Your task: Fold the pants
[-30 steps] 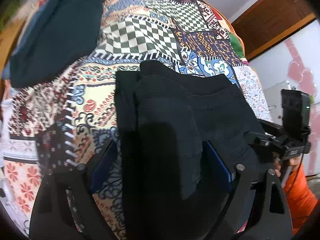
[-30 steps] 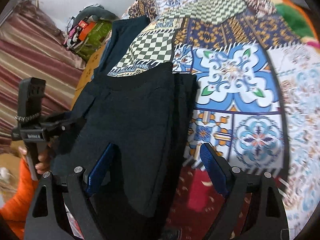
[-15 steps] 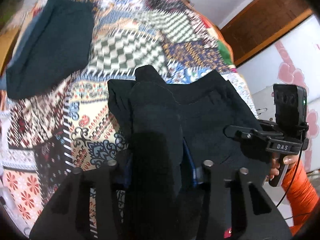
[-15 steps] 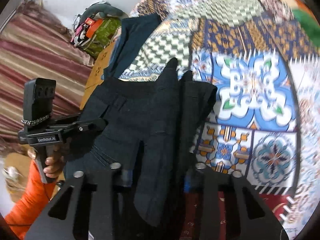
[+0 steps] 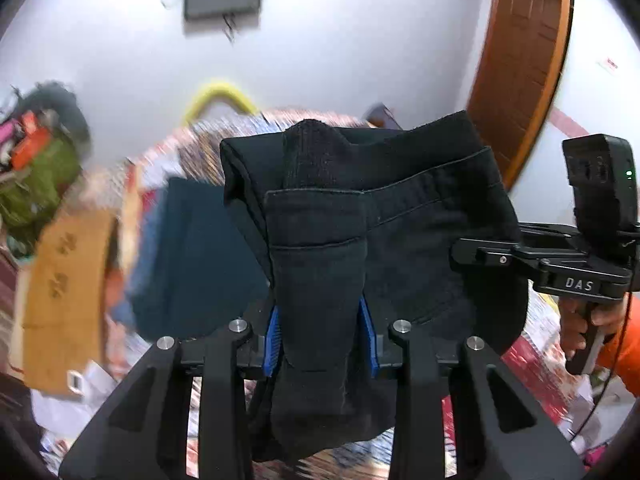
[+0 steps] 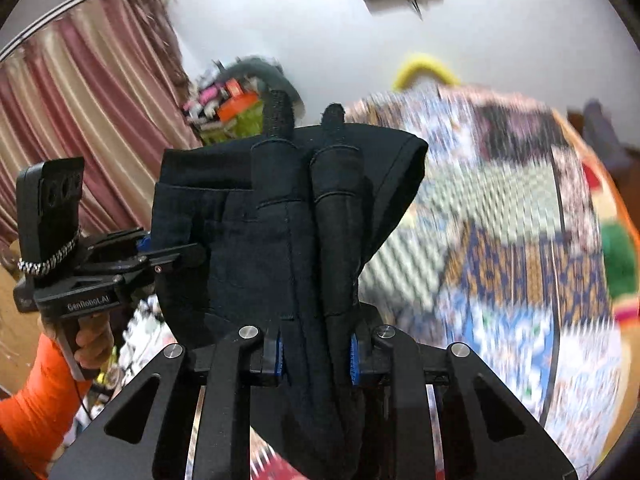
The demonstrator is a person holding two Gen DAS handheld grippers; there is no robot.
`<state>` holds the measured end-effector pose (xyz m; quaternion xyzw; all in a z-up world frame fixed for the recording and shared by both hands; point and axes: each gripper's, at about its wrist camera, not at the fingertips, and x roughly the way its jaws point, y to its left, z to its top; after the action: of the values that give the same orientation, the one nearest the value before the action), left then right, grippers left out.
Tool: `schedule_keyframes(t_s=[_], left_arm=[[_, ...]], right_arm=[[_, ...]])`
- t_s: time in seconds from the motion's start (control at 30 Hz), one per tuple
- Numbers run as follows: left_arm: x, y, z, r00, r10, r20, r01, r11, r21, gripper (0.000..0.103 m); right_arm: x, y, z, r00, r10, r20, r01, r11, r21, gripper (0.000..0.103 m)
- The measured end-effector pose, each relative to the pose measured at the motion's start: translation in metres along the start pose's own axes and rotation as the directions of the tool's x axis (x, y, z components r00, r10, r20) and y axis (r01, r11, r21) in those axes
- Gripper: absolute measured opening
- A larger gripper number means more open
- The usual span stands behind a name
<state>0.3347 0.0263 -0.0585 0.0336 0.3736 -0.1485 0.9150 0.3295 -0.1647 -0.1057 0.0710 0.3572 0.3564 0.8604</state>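
The black pants (image 5: 420,240) hang bunched in the air between both grippers, lifted off the patchwork bedspread (image 6: 520,260). My left gripper (image 5: 320,332) has a thick fold of the black cloth squeezed between its blue pads, and its jaws are closing. In the right wrist view the pants (image 6: 248,264) fill the centre, and my right gripper (image 6: 316,354) presses its pads on another bunched edge while its jaws are closing too. Each gripper appears in the other's view: the right gripper (image 5: 480,256) at the cloth's right side, the left gripper (image 6: 180,258) at its left. A hand in an orange sleeve (image 6: 36,400) holds each handle.
A folded dark teal garment (image 5: 200,248) lies on the bed beyond the pants. A cardboard box (image 5: 68,292) and a green bag (image 5: 36,176) of clutter stand at the left. A brown door (image 5: 516,60) is at the right, and a striped curtain (image 6: 92,120) hangs at the left.
Both grippers went from wide open around the pants lying on the bed to shut on bunched cloth. They rose and tilted up, lifting the pants off the bedspread.
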Motion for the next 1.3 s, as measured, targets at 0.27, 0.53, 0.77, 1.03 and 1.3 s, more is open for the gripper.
schedule_keyframes(t_s=[0.27,0.53,0.77,1.03,1.3], left_arm=[[0.003,0.073,0.037,0.987,0.127,0.099,-0.122,0.991,-0.053,0.033],[0.076,0.160,0.032,0.985,0.172,0.011,-0.169,0.977,-0.133,0.033],[0.180,0.214,0.007,0.979,0.171,-0.115,-0.192,0.960,-0.205,0.033],[0.268,0.251,-0.015,0.960,0.131,-0.246,-0.208,0.925,-0.317,0.040],[0.251,0.266,-0.027,0.955,0.097,-0.280,-0.212,0.884,-0.417,0.059]], right_arm=[[0.050,0.025,0.057,0.996,0.034,0.083,-0.031,0.999,-0.037,0.020],[0.145,0.027,0.072,0.999,0.031,0.020,-0.031,0.999,-0.012,0.020],[0.244,0.002,0.061,0.995,-0.044,-0.093,0.046,0.999,0.023,0.020],[0.321,-0.037,0.052,0.948,-0.166,-0.272,0.188,0.981,0.057,0.027],[0.298,-0.036,0.048,0.921,-0.227,-0.317,0.243,0.970,0.013,0.039]])
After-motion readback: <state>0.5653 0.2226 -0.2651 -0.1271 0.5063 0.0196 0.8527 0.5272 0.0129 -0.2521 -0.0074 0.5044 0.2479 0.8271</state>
